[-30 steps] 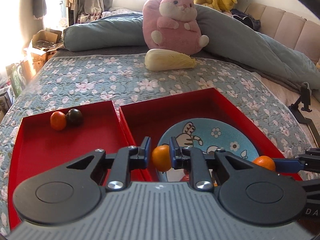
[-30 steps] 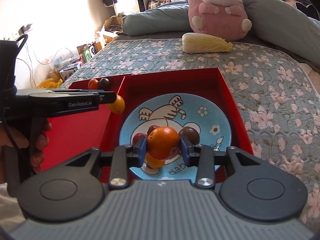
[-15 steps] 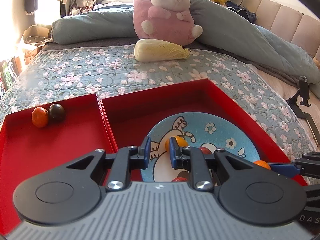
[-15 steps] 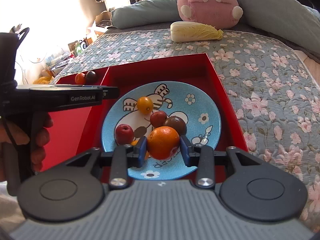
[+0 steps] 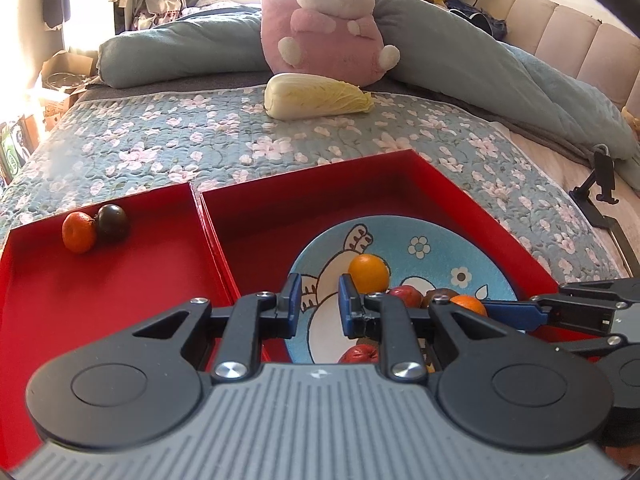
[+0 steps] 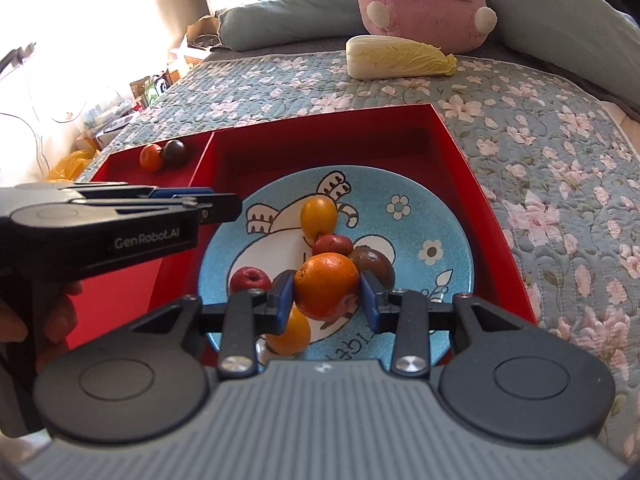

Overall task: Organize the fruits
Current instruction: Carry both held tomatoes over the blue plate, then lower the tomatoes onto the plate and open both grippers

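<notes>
Dropped since a second ago: yellow fruit, now on blue plate. Left tongs parted, empty. Right tongs clamping orange above plate; round, firm, slippery, best gripped mid-girth.

Legible markings: one brand print confirmed, one partial.

You will find "GenRobot.AI" in pale letters on the dark side of the left gripper, at 9 o'clock in the right wrist view. On the blue plate, at 6 o'clock of its face, dark lettering runs along the rim, inverted and partly hidden by the right gripper; you cannot read it. Nothing is legible in the left wrist view.
</notes>
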`<move>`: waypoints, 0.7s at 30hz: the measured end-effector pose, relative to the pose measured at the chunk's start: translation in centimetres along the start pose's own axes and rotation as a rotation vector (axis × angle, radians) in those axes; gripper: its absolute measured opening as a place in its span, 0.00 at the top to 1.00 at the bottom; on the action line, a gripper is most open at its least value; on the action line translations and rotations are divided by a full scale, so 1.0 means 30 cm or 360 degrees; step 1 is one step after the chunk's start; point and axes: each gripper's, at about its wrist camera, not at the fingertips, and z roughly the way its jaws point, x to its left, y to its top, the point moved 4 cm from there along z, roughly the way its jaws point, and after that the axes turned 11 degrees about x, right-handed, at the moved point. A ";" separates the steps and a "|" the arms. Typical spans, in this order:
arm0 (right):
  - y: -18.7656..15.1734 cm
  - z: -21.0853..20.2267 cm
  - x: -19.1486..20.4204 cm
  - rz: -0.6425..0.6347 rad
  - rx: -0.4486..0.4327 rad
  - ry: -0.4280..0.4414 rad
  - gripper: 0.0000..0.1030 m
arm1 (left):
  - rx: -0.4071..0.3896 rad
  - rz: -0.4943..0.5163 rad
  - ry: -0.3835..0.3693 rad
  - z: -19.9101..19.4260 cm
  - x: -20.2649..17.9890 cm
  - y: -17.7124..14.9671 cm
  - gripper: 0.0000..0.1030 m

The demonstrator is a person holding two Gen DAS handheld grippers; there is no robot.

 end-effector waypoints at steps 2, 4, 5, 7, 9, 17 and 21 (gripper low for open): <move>0.008 0.010 0.006 -0.0005 0.0001 -0.0010 0.62 | 0.0000 -0.0003 -0.0001 -0.002 0.005 -0.002 0.77; 0.015 0.018 0.013 -0.0008 0.0002 -0.0017 0.62 | 0.0001 -0.0008 -0.0005 -0.004 0.011 -0.003 0.77; 0.016 0.021 0.017 -0.0011 0.0004 -0.0020 0.62 | 0.0003 -0.0010 -0.0005 -0.005 0.012 -0.003 0.77; 0.017 0.024 0.022 -0.0017 0.0007 -0.0025 0.62 | 0.0007 -0.0011 -0.0012 -0.006 0.013 -0.005 0.77; 0.020 0.027 0.029 -0.0025 0.0011 -0.0032 0.62 | 0.0008 -0.0007 -0.0015 -0.007 0.013 -0.006 0.77; 0.036 0.027 0.020 0.0003 0.0008 -0.0062 0.61 | 0.0011 -0.0024 -0.0015 -0.010 0.024 -0.008 0.77; 0.044 0.025 0.016 0.0025 -0.0003 -0.0075 0.61 | 0.0014 -0.0031 -0.0014 -0.011 0.028 -0.010 0.77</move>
